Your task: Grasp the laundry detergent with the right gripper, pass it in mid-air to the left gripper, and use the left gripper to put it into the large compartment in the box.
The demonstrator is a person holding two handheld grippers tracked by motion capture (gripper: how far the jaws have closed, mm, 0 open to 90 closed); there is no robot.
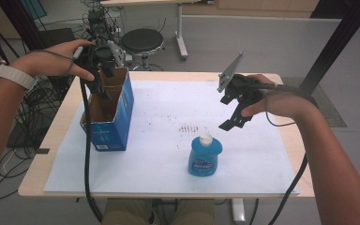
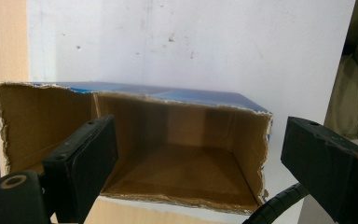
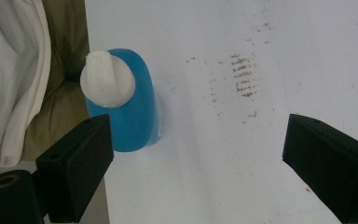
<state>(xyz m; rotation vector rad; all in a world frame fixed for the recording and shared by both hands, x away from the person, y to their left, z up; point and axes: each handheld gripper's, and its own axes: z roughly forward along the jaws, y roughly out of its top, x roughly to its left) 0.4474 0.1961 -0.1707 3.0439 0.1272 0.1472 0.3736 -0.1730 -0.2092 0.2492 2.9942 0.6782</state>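
- One blue bottle (image 1: pixel 205 157) with a white cap is seen standing upright on the white sheet (image 1: pixel 168 140) that covers the surface (image 1: pixel 290 140), toward the person's side and a little right of the middle.
- In the right gripper view the bottle (image 3: pixel 130 107) is seen from above, its cap (image 3: pixel 107 79) just over the left-hand jaw; it lies off to the side of the gap, not between the jaws, and is not touched.
- The right gripper (image 1: pixel 229 123) is held in the air above the sheet, beyond the bottle and to its right, apart from it; its jaws stand wide and released, with nothing between them but bare sheet.
- A patch of brown marks (image 1: pixel 190 127) is found on the sheet between the bottle and the far edge, beside the right gripper's tips.
- An open cardboard box (image 1: pixel 108 112), blue outside and brown inside, stands at the left of the sheet, well apart from the bottle.
- The left gripper (image 1: pixel 104 75) is held over the far end of the box; in the left gripper view its jaws are spread wide, released, with the box's open, torn-edged mouth (image 2: pixel 177 158) seen between them and nothing gripped.
- A round stool (image 1: pixel 142 41) and cables are seen on the floor beyond the surface.
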